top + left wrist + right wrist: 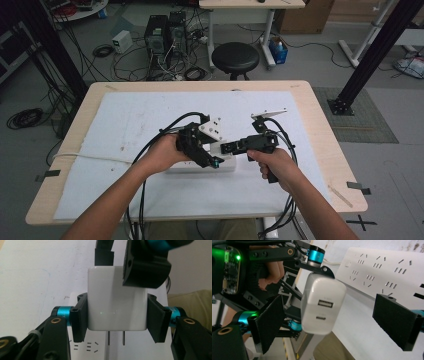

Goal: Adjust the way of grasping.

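Your left gripper (116, 315) has its two black pads pressed against the flat sides of the white charger (116, 302), so the grasp looks done and firm. Your right gripper (332, 322) stands spread wide, its pads either side of the charger's port face without touching it. The charger hangs just above the white power strip (82, 346); in the left gripper view both metal prongs (115, 337) are bare and clear of the strip's slots, so seating the plug is, as I judge it, what is left to do. Those prongs point down toward the strip's face, and the opposite end, carrying a USB port (325, 303) and a smaller port below it, faces your right gripper's camera. The charger's long axis runs from prongs to port face, roughly upright over the strip, though the right gripper view shows it somewhat tilted against the strip's slotted surface (387, 267). In the high view both hands meet over the strip near the middle of the white table cover (125, 120). You would want the prongs squared to a two-slot outlet before pressing.
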Demonstrator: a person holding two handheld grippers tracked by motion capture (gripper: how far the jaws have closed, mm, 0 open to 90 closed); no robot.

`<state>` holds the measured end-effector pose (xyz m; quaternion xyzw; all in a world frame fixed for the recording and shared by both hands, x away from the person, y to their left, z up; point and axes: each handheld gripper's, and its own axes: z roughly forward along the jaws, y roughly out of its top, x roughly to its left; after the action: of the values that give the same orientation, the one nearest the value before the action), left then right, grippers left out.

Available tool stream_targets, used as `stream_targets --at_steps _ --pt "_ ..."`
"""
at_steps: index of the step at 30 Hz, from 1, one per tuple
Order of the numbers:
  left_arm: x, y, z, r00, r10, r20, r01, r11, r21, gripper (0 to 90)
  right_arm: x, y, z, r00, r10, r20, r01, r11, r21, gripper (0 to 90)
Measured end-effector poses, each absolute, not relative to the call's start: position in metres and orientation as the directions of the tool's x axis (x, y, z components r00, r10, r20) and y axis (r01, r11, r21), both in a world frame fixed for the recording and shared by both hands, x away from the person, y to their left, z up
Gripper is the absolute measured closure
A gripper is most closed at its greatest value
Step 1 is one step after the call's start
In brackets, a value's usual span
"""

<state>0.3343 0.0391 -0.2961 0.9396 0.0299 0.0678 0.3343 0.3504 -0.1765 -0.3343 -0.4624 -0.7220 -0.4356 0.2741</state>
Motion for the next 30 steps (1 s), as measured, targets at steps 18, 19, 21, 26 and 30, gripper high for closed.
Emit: stream_targets --at_steps 18,19,21,26,30 --pt "0.334 0.038 -0.296 0.988 0.093 0.123 -0.007 -0.771 0.637 42.6 0.356 -0.17 -0.348 -0.378 0.34 0.861 0.925 0.183 0.334 43.7" --pt "0.334 0.038 -0.296 0.988 0.091 0.124 -0.009 -0.771 0.637 42.6 0.357 -0.17 -0.348 -0.372 0.335 0.866 0.927 0.182 0.328 44.4" --pt "0.334 0.038 -0.297 0.988 0.092 0.126 -0.008 -0.776 0.631 42.5 0.357 -0.17 -0.349 -0.369 0.331 0.868 0.929 0.173 0.328 47.3" --pt "0.334 0.037 -0.298 0.987 0.092 0.134 -0.013 -0.778 0.628 42.6 0.357 -0.172 -0.351 -0.354 0.313 0.881 0.934 0.163 0.317 53.3" --pt "0.334 0.036 -0.299 0.985 0.081 0.153 -0.03 -0.788 0.615 42.5 0.358 -0.172 -0.352 -0.332 0.308 0.892 0.942 0.16 0.295 57.1"
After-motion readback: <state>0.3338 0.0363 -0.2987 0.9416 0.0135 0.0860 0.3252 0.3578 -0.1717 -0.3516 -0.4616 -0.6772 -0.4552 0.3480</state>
